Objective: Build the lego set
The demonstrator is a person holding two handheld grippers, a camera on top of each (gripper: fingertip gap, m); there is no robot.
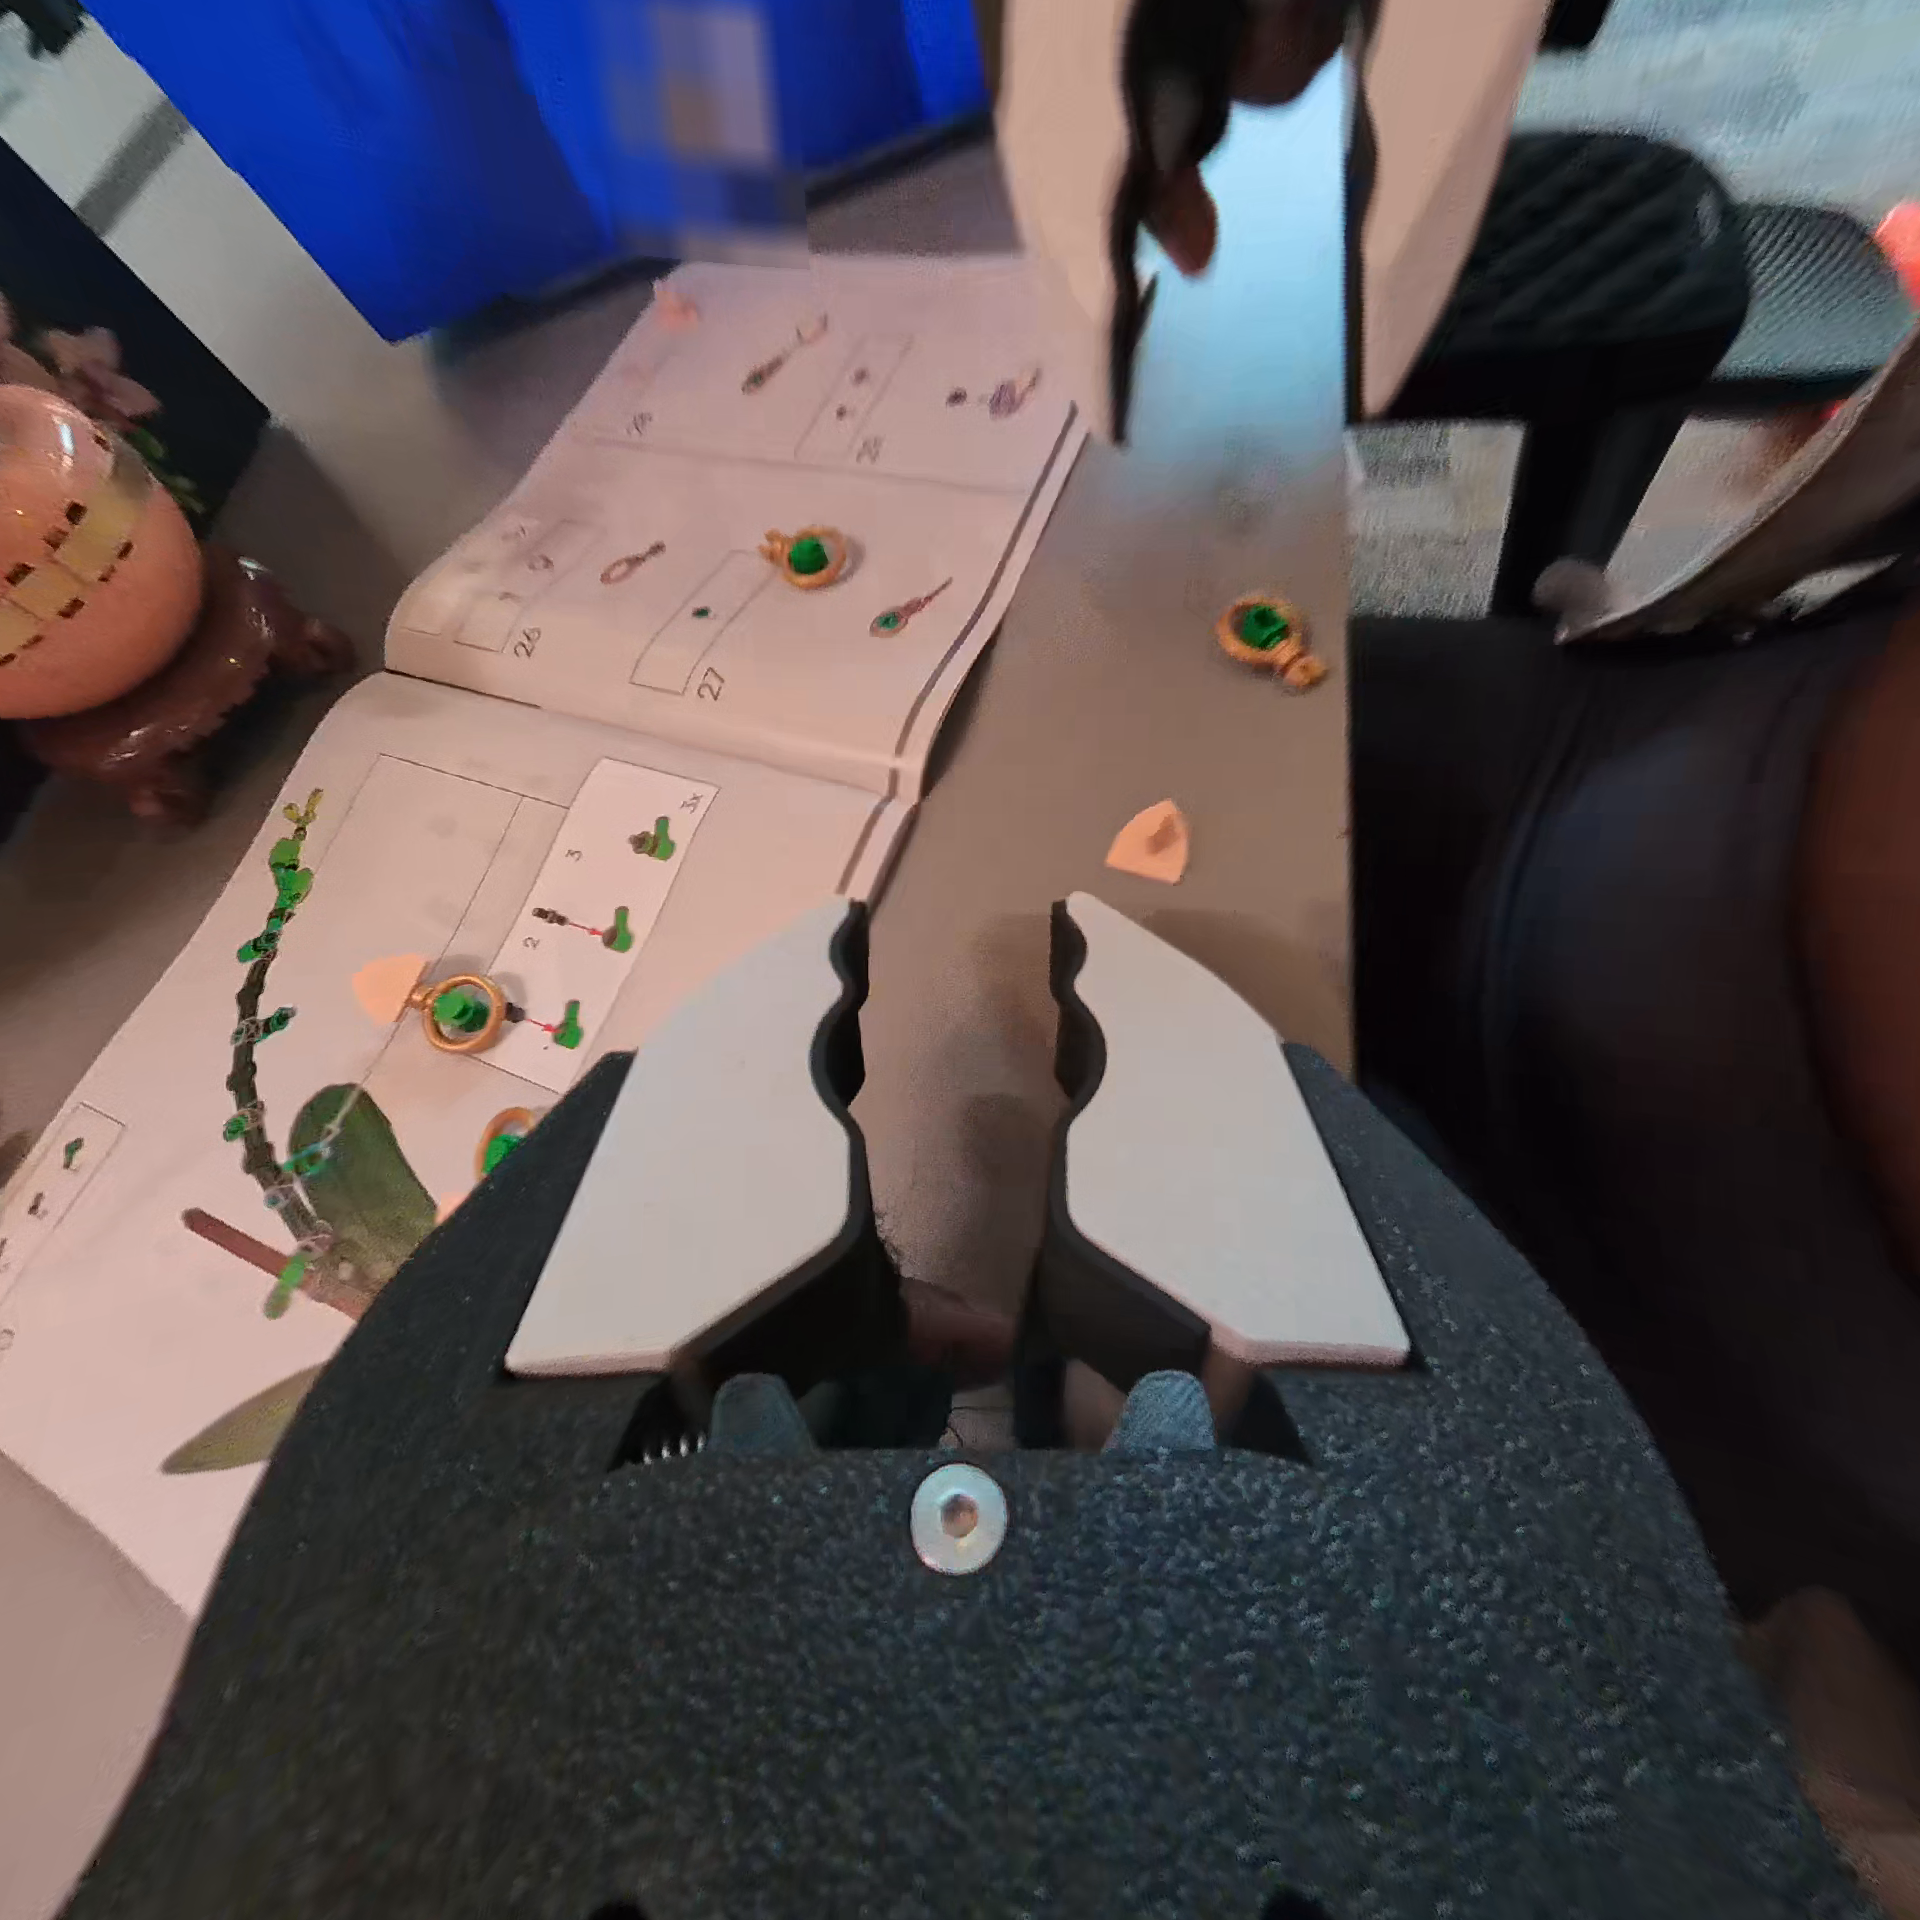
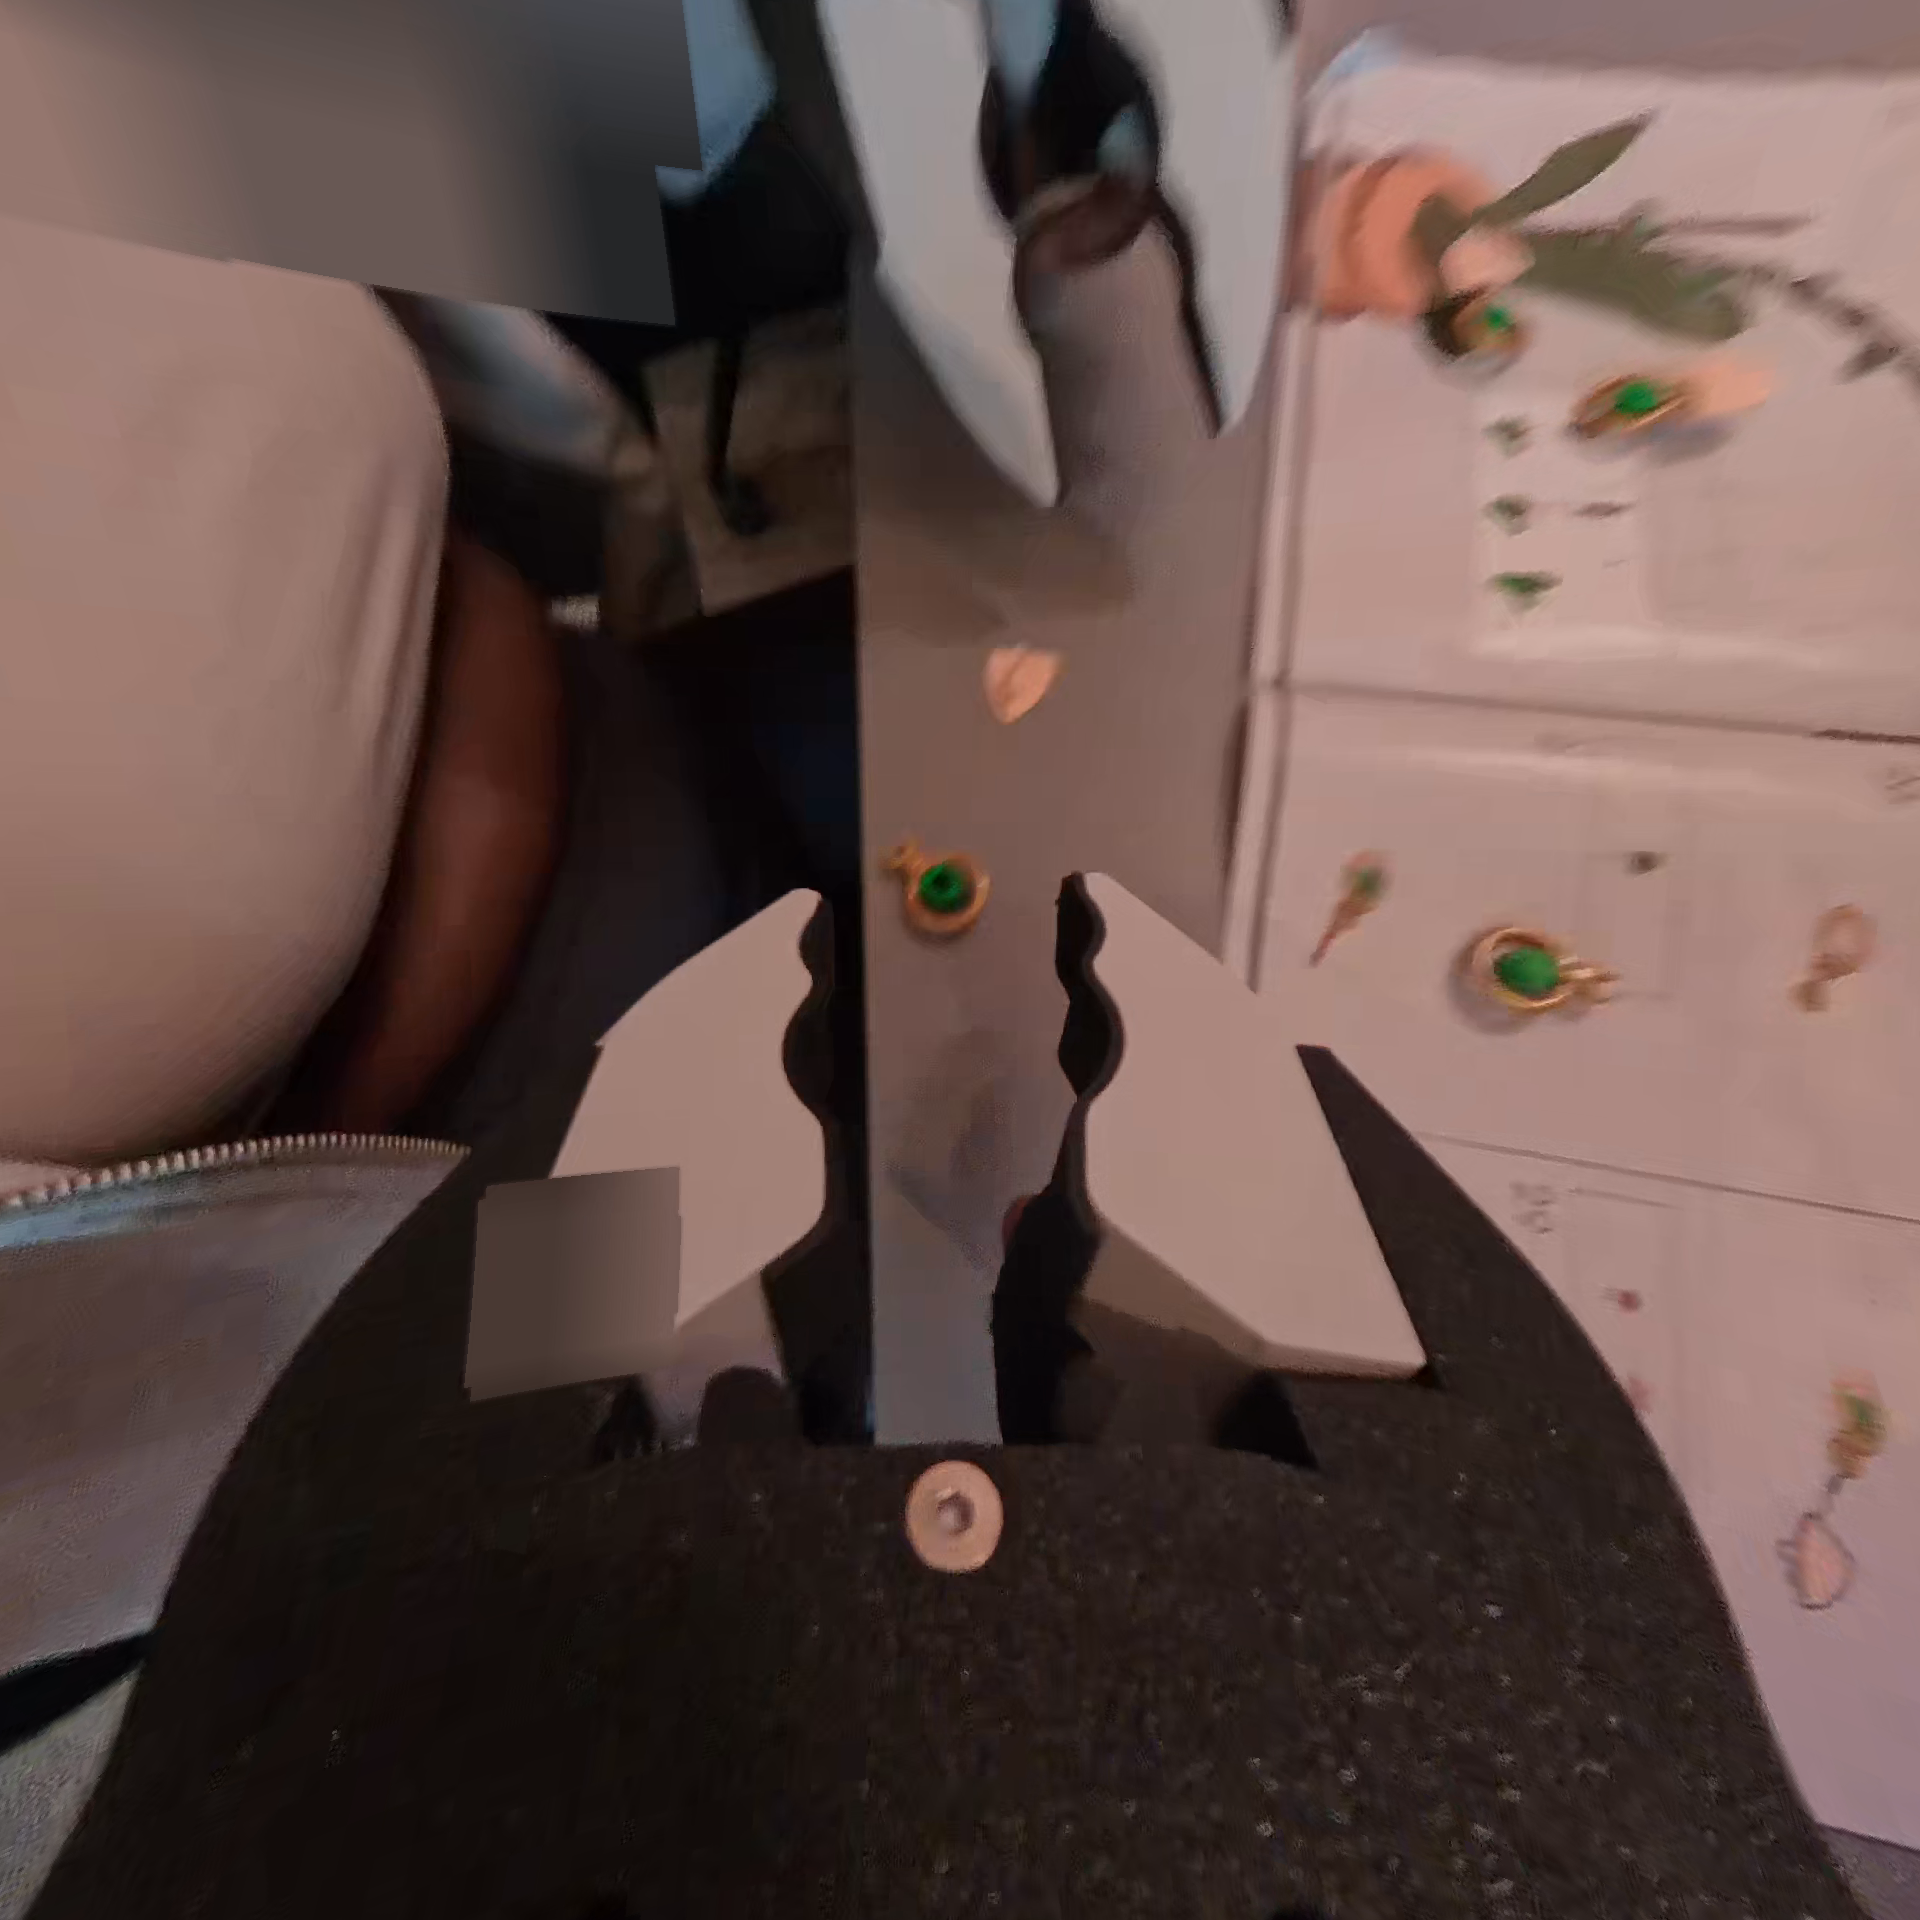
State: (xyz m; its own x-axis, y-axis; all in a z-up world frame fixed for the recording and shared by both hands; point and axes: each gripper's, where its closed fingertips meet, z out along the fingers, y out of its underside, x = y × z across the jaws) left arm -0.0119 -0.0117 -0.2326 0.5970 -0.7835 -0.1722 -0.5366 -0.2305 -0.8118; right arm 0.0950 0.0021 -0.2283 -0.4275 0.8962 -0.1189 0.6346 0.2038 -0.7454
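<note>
Left wrist view: left gripper (image 1: 958,1023) released, empty, hovering over grey table (image 1: 1143,644); peach petal-shaped brick (image 1: 1148,844) just beyond, gold ring with green stud (image 1: 1268,634) farther, open instruction booklet (image 1: 727,582) left for reference.
Right wrist view: right gripper (image 2: 940,997) released, empty; ring (image 2: 938,889) between fingertips, likely next pick.

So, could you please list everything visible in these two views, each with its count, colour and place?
Gold ring pieces with green stud: four, one on bare grey table by the edge, three on the booklet.
Peach petal-shaped piece: one, on the table nearer the left gripper.
Open instruction booklet: one, white, left of the loose pieces.
Peach rounded model on brown base: one, far left.
Grey table: one.
Blue bins: at least two, behind the table.
Black chair: one, beyond the table edge.
Left gripper: open, empty.
Right gripper: open, empty, above the ring piece.
</note>
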